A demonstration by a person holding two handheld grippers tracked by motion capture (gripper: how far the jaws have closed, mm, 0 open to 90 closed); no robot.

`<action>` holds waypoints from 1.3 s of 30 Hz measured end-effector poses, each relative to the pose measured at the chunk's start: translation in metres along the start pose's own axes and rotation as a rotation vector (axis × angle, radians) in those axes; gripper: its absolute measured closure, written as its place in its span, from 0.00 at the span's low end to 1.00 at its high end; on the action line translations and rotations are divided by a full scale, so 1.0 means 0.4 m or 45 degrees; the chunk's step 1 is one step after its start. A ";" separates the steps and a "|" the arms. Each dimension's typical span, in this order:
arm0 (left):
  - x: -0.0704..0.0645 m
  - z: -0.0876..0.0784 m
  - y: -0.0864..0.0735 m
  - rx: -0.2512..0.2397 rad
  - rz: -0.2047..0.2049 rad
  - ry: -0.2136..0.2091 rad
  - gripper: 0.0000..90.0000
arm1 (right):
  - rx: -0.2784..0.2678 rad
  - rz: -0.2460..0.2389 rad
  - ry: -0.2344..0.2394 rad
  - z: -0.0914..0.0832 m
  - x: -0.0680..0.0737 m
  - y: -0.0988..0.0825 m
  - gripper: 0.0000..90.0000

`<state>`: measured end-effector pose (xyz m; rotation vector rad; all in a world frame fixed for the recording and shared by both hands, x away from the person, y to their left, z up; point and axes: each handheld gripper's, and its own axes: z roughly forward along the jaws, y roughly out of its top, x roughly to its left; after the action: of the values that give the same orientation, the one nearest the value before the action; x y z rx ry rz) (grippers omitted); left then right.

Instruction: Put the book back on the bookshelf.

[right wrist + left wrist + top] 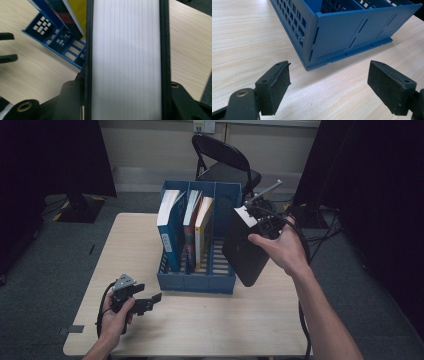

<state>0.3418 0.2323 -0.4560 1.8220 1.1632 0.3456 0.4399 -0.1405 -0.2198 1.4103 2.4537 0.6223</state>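
A thick black book point(244, 254) with white page edges point(126, 55) hangs tilted in the air over the right end of a blue file rack point(197, 283). My right gripper point(253, 218) is shut on its upper end, one jaw on each cover point(126, 97). The rack point(352, 32) holds three upright books in its left and middle slots: a blue one point(169, 227), a red patterned one point(190, 231) and a yellow one point(204, 227). The rightmost slot point(220, 256) holds nothing. My left gripper point(151, 302) rests low on the table in front of the rack's left corner, open point(329, 85), with nothing between its pads.
The wooden table point(210, 325) has bare room in front of and to both sides of the rack point(57, 47). A black folding chair point(225, 165) stands behind the far edge. Dark curtains hang at both sides.
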 end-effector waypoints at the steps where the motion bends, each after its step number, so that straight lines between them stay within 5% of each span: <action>1: 0.000 -0.001 0.000 0.000 -0.001 -0.002 0.20 | 0.003 0.002 0.011 0.004 0.002 0.007 0.60; 17: 0.003 0.000 -0.001 0.004 0.001 -0.005 0.20 | 0.051 0.066 -0.021 0.069 0.030 0.108 0.60; 39: 0.001 -0.002 -0.001 0.002 0.004 -0.022 0.20 | 0.070 0.299 -0.115 0.153 0.011 0.226 0.60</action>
<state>0.3414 0.2332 -0.4562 1.8248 1.1490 0.3303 0.5314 -0.0819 -0.2305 1.7250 2.2712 0.5286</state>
